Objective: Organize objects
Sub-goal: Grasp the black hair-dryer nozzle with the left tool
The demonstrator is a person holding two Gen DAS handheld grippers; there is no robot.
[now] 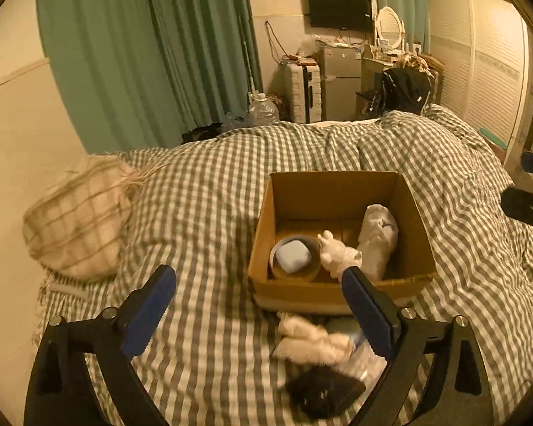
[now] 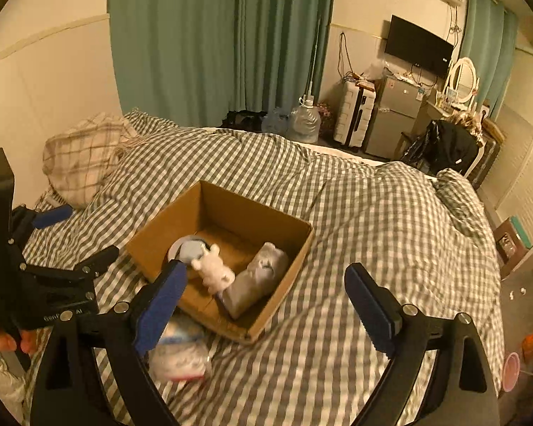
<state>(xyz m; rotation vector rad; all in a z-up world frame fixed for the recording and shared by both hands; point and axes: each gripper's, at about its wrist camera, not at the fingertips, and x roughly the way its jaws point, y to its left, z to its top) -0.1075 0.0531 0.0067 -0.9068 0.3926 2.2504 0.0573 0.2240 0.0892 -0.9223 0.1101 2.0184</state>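
An open cardboard box (image 1: 341, 184) (image 2: 287, 262) sits on the checked duvet. Inside lie a tape roll with a pale blue item in it (image 1: 295, 257) (image 2: 188, 248), a white plush toy (image 1: 337, 254) (image 2: 213, 271) and a grey-white bundle (image 1: 378, 238) (image 2: 259, 277). In front of the box lie a white fluffy item (image 1: 312, 340), a black item (image 1: 323, 392) and a plastic packet (image 2: 181, 351). My left gripper (image 1: 259, 287) is open and empty, just short of the box. My right gripper (image 2: 266, 287) is open and empty over the box's near right corner.
A plaid pillow (image 1: 78, 216) (image 2: 81, 156) lies at the bed's left by the wall. Green curtains, a suitcase (image 1: 303, 90), a small fridge (image 2: 394, 120) and a dresser stand beyond the bed. The left gripper's body (image 2: 49, 277) shows at the right view's left edge.
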